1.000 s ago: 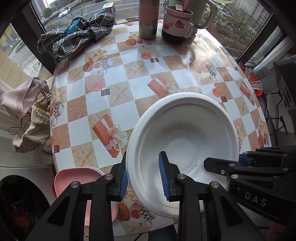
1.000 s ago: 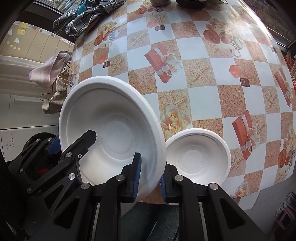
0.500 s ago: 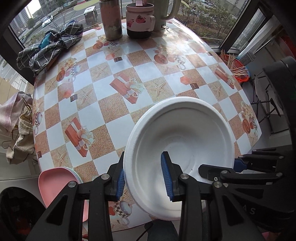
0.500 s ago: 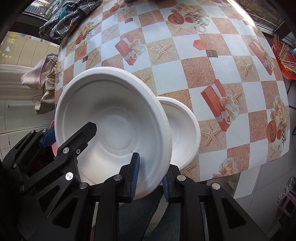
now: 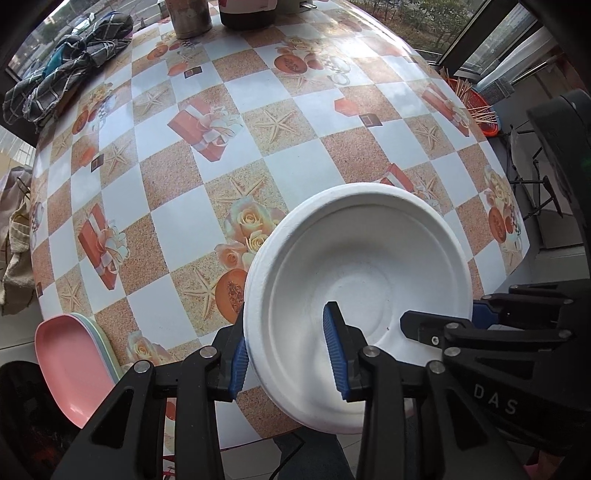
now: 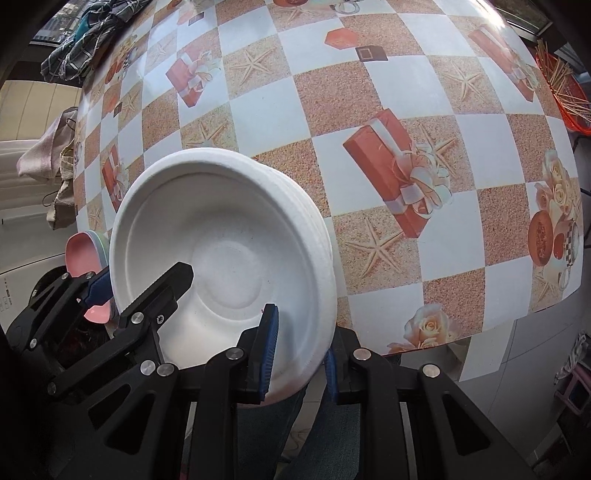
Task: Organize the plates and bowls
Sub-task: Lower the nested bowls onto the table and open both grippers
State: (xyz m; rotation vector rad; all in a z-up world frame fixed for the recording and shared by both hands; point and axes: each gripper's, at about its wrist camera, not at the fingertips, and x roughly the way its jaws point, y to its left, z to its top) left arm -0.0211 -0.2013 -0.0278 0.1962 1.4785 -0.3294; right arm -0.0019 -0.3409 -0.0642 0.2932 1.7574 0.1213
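Note:
Both grippers hold one white paper bowl by opposite sides of its rim, over the table's near edge. My left gripper is shut on the bowl's left rim, one blue pad inside and one outside. My right gripper is shut on the right rim of the bowl. In the right wrist view further white rims show stacked just under the held bowl. The smaller white bowl seen earlier is hidden beneath it.
A stack of pink and pastel plates sits at the table's near left corner. The checkered tablecloth runs back to a plaid cloth, a tumbler and a mug. An orange basket of sticks stands off the right edge.
Both grippers carried the large bowl to the right over the smaller white bowl, which is now covered. The cameras dropped lower and closer to the table.

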